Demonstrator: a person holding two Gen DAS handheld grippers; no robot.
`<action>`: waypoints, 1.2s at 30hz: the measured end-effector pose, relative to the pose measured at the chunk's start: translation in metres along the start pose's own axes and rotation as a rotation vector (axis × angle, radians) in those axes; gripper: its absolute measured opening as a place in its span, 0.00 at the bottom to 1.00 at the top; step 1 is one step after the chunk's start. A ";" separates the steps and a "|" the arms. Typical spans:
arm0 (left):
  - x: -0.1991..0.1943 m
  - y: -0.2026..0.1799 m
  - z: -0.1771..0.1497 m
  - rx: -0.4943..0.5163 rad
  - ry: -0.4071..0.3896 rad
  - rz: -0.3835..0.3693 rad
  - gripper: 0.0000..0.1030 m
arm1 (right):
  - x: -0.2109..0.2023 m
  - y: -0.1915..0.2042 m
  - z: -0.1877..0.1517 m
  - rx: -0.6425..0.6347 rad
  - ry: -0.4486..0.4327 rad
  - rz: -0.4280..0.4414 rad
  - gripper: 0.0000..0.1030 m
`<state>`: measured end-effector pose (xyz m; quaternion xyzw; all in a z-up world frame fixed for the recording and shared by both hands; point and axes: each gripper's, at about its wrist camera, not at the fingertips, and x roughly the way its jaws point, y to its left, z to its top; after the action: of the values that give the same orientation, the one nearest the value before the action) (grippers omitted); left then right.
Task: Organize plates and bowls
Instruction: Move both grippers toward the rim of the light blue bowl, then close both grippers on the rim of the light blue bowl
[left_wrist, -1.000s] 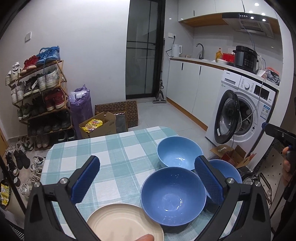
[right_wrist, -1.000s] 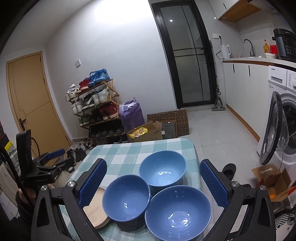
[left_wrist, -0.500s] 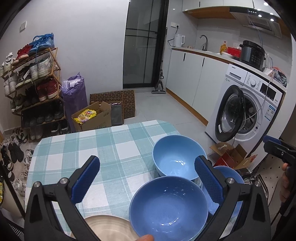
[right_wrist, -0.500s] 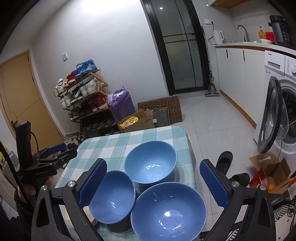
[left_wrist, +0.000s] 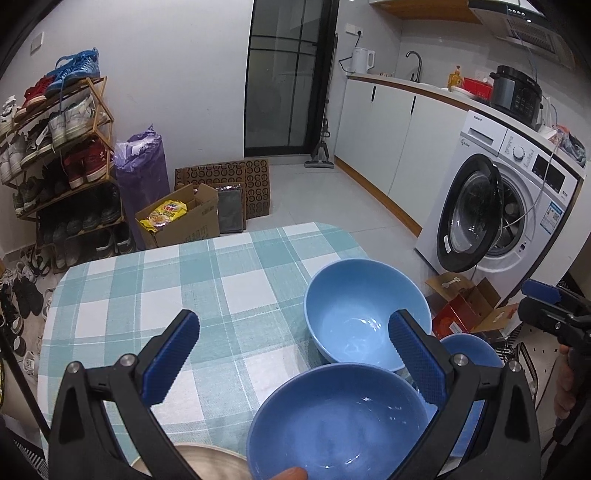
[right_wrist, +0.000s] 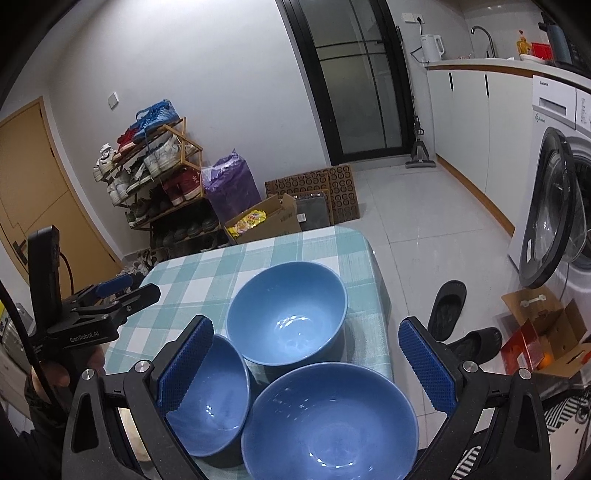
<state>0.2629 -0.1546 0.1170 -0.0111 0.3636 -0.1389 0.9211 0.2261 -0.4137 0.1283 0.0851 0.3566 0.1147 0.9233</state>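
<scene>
Three blue bowls sit on the green-checked table (left_wrist: 155, 295). In the left wrist view a light blue bowl (left_wrist: 365, 317) is farthest, a darker blue bowl (left_wrist: 332, 424) is nearest, and a third bowl (left_wrist: 469, 350) lies behind my right finger. A beige plate (left_wrist: 207, 461) shows at the bottom edge. My left gripper (left_wrist: 295, 358) is open above the near bowl. In the right wrist view my right gripper (right_wrist: 306, 362) is open over the large bowl (right_wrist: 328, 421), the smaller bowl (right_wrist: 210, 398) and the light bowl (right_wrist: 288, 310).
The table's far edge and right edge (right_wrist: 380, 280) drop to the tiled floor. A shoe rack (left_wrist: 59, 155), a cardboard box (left_wrist: 181, 221) and a washing machine with open door (left_wrist: 498, 206) stand around. Slippers (right_wrist: 447, 306) lie beside the table.
Both grippers have moved forward over the table, so the bowls sit lower and closer in each view. The plate has slid almost out of the left wrist view.
</scene>
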 end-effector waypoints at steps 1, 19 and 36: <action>0.004 -0.001 -0.001 0.001 0.008 -0.002 1.00 | 0.007 0.000 -0.001 0.001 0.010 -0.002 0.99; 0.062 -0.003 -0.006 -0.006 0.104 0.009 1.00 | 0.099 -0.015 -0.010 0.052 0.161 -0.023 0.99; 0.099 -0.008 -0.013 0.000 0.177 -0.029 0.73 | 0.136 -0.020 -0.015 0.043 0.214 -0.041 0.85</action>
<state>0.3214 -0.1875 0.0420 -0.0038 0.4435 -0.1527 0.8832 0.3169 -0.3941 0.0254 0.0849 0.4571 0.0965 0.8801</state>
